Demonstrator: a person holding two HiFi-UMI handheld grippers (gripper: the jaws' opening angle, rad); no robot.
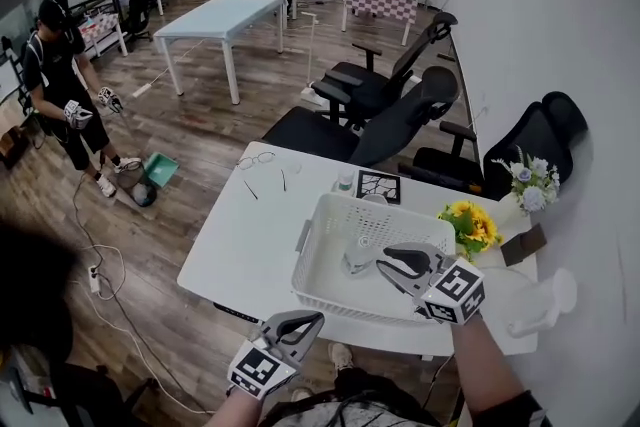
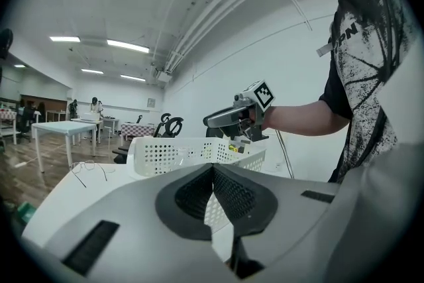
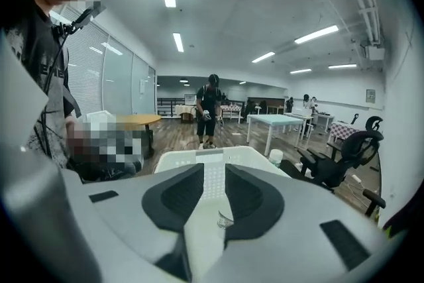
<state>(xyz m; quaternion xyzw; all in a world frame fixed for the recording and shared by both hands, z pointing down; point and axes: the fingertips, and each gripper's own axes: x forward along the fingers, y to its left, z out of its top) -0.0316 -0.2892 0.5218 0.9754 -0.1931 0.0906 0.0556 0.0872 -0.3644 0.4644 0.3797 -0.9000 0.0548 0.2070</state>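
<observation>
A white perforated basket (image 1: 330,206) stands on the white table (image 1: 250,245). My right gripper (image 1: 383,265) hovers over the basket's near right part, its jaws a little apart and pointing left. Below them a small clear object (image 1: 358,256) lies in the basket, and it shows low between the pads in the right gripper view (image 3: 225,219). Nothing is gripped. My left gripper (image 1: 308,319) hangs just off the table's front edge, pads meeting at the tip. In the left gripper view (image 2: 212,167) it faces the basket (image 2: 165,152) and the right gripper (image 2: 208,120).
A pair of glasses (image 1: 255,158) and two thin sticks lie at the table's far left. A black-and-white marker tile (image 1: 378,185) sits behind the basket, with sunflowers (image 1: 470,223) and white flowers (image 1: 530,180) to the right. Office chairs (image 1: 390,125) crowd the far side. A person (image 1: 68,105) stands at the left.
</observation>
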